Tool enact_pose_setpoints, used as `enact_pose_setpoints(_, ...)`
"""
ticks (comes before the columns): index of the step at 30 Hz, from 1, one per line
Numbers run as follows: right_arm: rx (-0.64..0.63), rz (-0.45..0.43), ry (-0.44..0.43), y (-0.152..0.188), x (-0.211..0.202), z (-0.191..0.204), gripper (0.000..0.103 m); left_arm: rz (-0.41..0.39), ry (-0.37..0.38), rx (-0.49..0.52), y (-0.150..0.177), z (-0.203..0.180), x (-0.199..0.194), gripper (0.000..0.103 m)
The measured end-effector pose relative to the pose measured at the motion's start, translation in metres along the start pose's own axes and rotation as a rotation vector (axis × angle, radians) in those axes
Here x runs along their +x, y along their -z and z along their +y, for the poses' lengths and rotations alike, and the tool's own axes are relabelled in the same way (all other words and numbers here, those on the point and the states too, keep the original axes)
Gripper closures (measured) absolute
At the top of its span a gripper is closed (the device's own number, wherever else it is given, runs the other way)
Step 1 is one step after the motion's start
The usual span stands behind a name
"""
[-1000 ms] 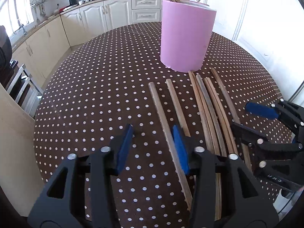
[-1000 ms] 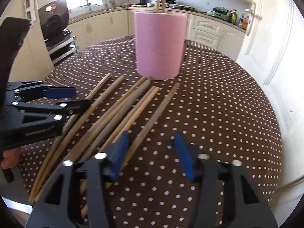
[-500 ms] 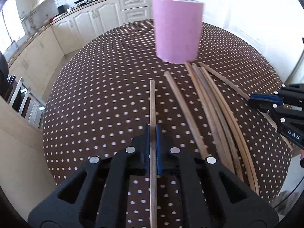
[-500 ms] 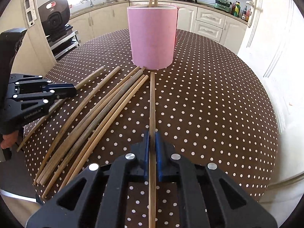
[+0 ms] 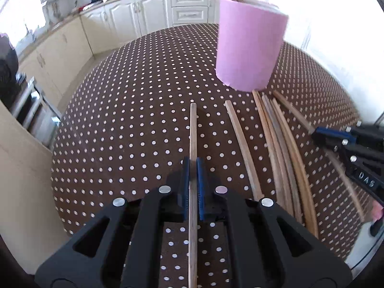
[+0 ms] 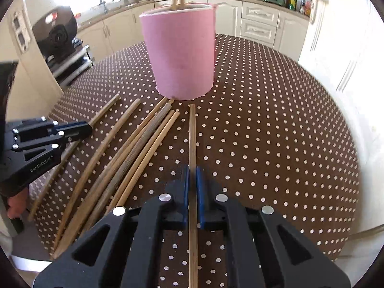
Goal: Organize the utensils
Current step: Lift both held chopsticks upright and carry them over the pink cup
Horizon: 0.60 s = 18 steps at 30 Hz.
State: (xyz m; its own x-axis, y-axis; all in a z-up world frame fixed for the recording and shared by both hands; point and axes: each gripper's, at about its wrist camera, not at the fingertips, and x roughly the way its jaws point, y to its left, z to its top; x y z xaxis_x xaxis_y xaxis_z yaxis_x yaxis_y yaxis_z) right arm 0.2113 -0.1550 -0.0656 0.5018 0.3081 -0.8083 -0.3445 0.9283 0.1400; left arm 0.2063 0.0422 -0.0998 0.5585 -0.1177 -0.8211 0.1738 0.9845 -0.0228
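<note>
Pinching one wooden chopstick each, both grippers have their blue pads pressed against the stick from two sides. The left gripper (image 5: 192, 168) holds a pale, straight chopstick (image 5: 193, 129) that points forward over the brown dotted tablecloth (image 5: 124, 129). The right gripper (image 6: 192, 175) holds a similar thin chopstick (image 6: 192, 132), whose far tip lies near the base of the pink cup (image 6: 180, 55). Between the two grippers, several loose chopsticks (image 6: 134, 148) lie side by side on the cloth, some darker and slightly curved. Two more sticks stand inside the cup.
</note>
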Motion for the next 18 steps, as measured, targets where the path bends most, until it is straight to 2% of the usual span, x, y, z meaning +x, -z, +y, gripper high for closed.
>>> enact_pose_setpoints(3,0.055,-0.018,-0.037,0.004,-0.004,-0.009,0.098,-0.008,0.064,-0.071,0.000,0.015,-0.003,0.096)
enact_pose_setpoints(5,0.082,-0.037,-0.053,0.007,-0.009,-0.015,0.098,-0.019,0.067,-0.083,0.000,0.021,-0.005,0.096)
enact_pose_setpoints(11,0.154,-0.165,-0.120,0.010,-0.032,-0.023,0.098,-0.080,0.075,-0.081,0.003,0.021,-0.017,0.096)
enact_pose_setpoints(18,0.202,-0.316,-0.155,0.008,-0.066,-0.033,0.098,-0.212,0.056,-0.044,-0.004,0.010,-0.048,0.096)
